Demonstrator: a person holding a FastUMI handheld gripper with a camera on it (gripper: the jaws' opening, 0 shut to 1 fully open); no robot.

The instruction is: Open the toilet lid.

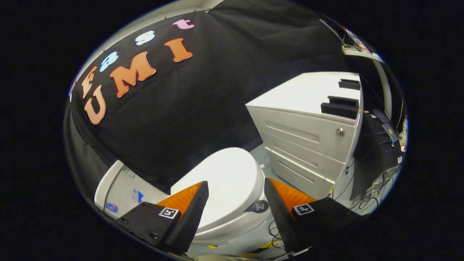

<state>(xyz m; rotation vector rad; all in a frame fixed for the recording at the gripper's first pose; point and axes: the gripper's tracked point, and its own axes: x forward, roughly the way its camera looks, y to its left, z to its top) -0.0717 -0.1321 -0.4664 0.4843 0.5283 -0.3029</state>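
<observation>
Approaching from above and in front: gripper fingers stand wide apart, nothing between them but air, with the toilet lid lying closed on the bowl just beyond and below the tips.

Step in hand, as judged: get a purchase on the lid's front lip, then swing it up toward the tank.
- Bring the fingers down to the front rim, near the small dark tab on the lid's edge by the right finger.
- Hook or pinch the lip there, farthest from the hinge, so the lift needs least force.
- Follow an arc about the hinge, not a straight pull; a straight pull would likely slip off the smooth surface.
- Ease off before the lid meets the tank.

Orientation: lid's long axis runs from the tank end, by the left finger, out to the rounded front end near the tab. Hinge presumably sits at the tank end; hidden behind the left finger, so unconfirmed.

Surroundings: white drawer cabinet stands beside the toilet, apart from it.
</observation>
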